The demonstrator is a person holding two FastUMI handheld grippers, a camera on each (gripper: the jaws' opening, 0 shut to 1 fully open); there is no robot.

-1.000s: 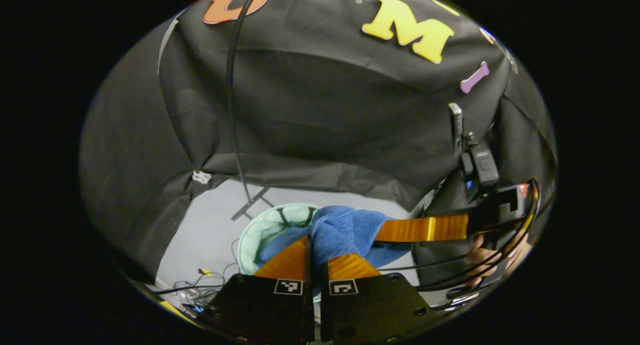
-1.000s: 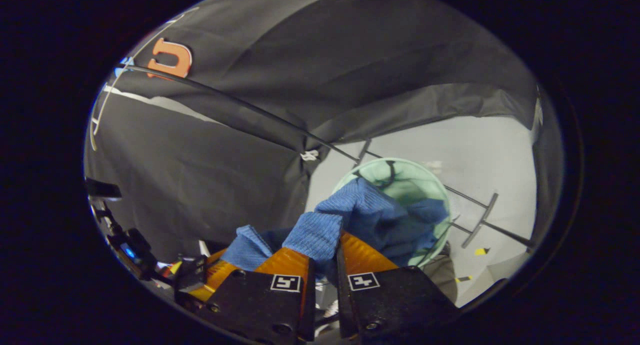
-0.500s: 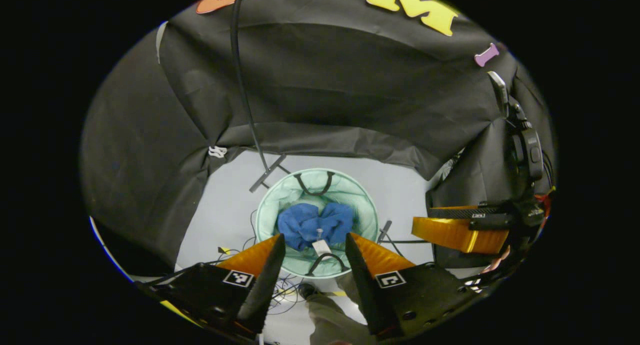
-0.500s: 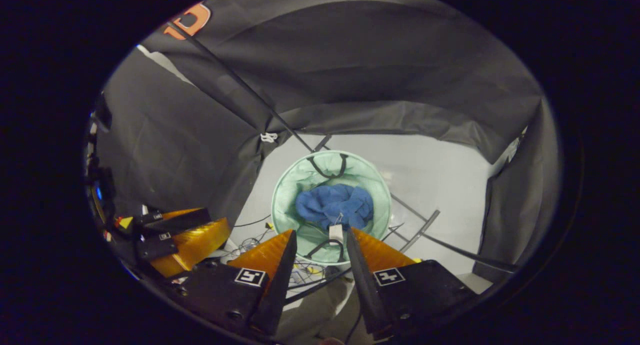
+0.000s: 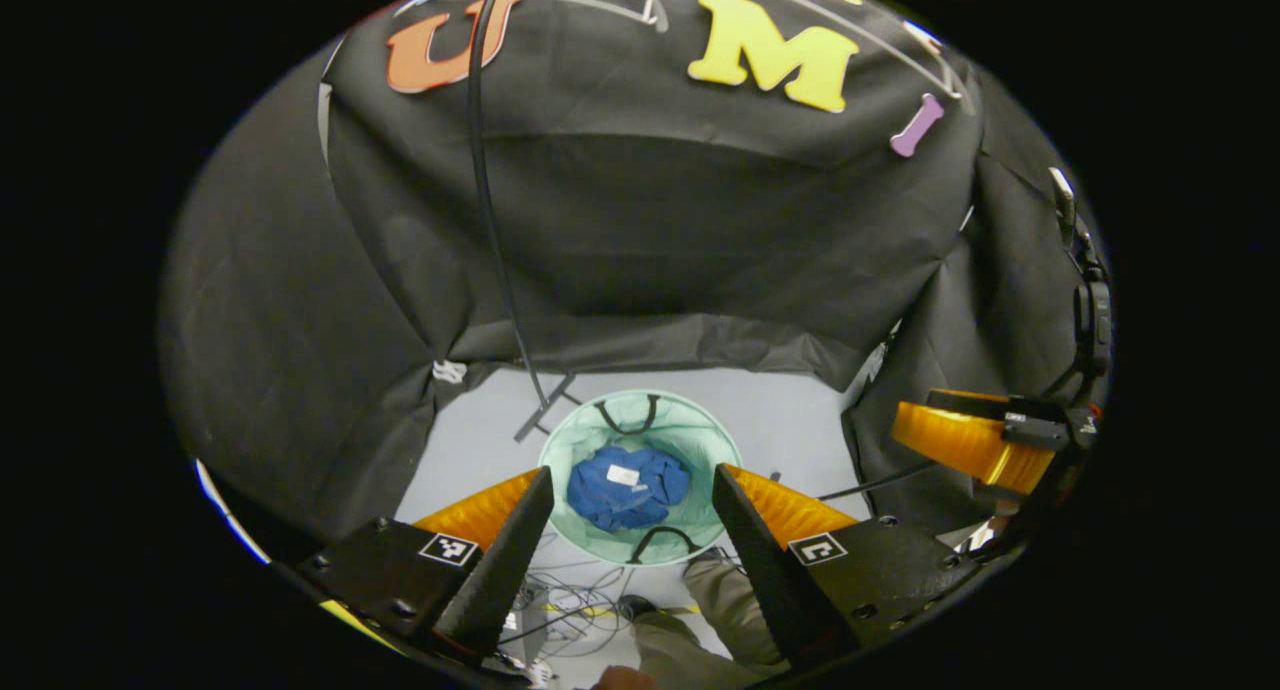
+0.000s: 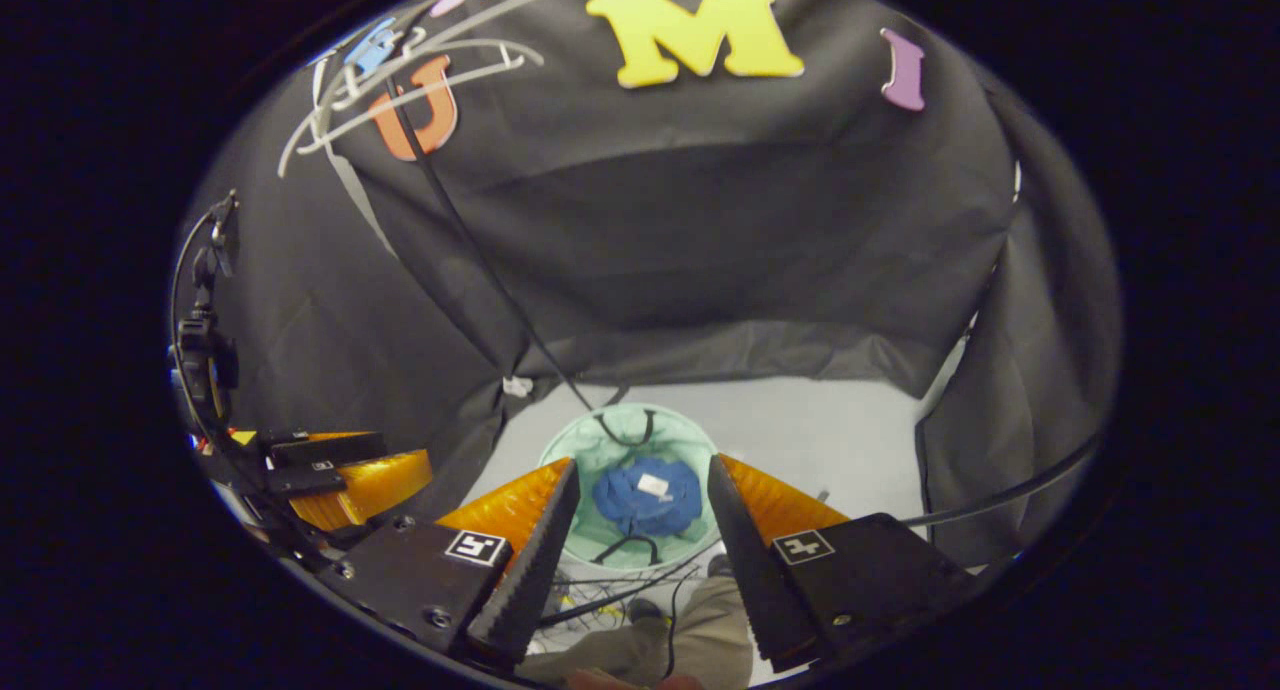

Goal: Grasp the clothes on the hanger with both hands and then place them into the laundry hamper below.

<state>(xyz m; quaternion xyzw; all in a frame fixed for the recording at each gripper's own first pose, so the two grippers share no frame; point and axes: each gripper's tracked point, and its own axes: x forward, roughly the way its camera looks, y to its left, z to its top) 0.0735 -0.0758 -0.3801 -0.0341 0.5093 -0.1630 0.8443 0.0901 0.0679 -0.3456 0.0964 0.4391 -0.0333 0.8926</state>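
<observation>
Left gripper view: blue clothes (image 5: pixel 628 487) in hamper (image 5: pixel 566 440), below wide-open, empty hand-held gripper (image 5: pixel 632 495).

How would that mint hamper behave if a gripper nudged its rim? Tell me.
Probably light and soft-sided: the hamper looks like thin fabric with loop handles, so it would likely slide or buckle. The crumpled blue garment inside adds little weight, I'd guess.

hanger (image 6: pixel 400 80) partly cropped, hamper (image 5: pixel 570 440) base hidden
</observation>
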